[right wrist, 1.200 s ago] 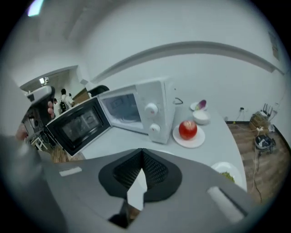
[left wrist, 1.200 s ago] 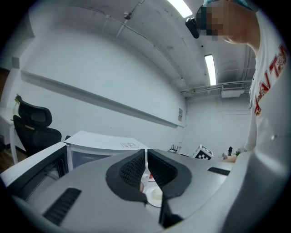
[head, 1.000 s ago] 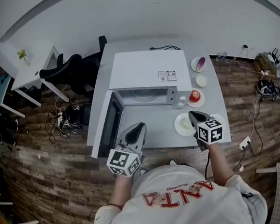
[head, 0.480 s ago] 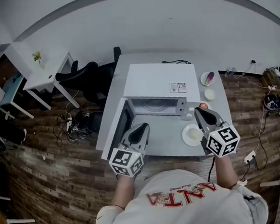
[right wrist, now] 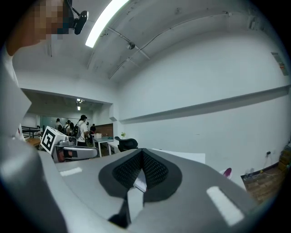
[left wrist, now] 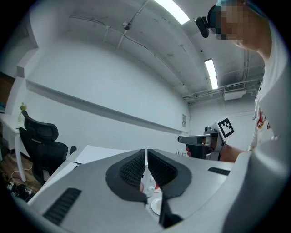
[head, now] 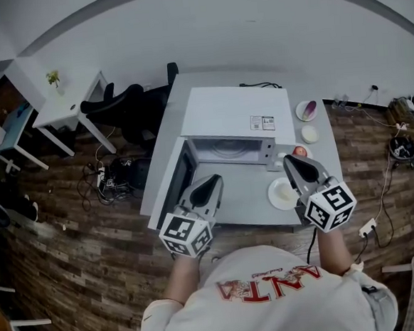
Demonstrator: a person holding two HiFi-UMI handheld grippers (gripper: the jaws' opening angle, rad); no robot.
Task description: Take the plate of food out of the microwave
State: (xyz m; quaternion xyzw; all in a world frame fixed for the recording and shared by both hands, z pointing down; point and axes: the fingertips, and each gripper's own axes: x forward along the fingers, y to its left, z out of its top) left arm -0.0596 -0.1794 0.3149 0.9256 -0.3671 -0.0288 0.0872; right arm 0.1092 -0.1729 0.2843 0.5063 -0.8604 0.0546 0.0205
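Note:
The white microwave (head: 236, 123) stands on a grey table (head: 249, 204) with its door (head: 178, 183) swung open to the left. Its cavity (head: 229, 151) shows only the glass turntable. A white plate of pale food (head: 280, 193) lies on the table right of the door opening. My right gripper (head: 290, 160) hovers above that plate's right side, shut and empty (right wrist: 142, 154). My left gripper (head: 212, 179) is held over the table in front of the cavity, its jaws together with nothing between them (left wrist: 146, 154).
Behind the plate are a saucer with a red fruit (head: 299, 152), a small white bowl (head: 309, 134) and a dish with a purple item (head: 307, 110). A black office chair (head: 120, 104), a white desk (head: 63, 108) and floor cables (head: 111, 177) lie to the left.
Both grippers have risen toward the head camera, the right one much more, lifting off the plate's level. The plate stays on the table.

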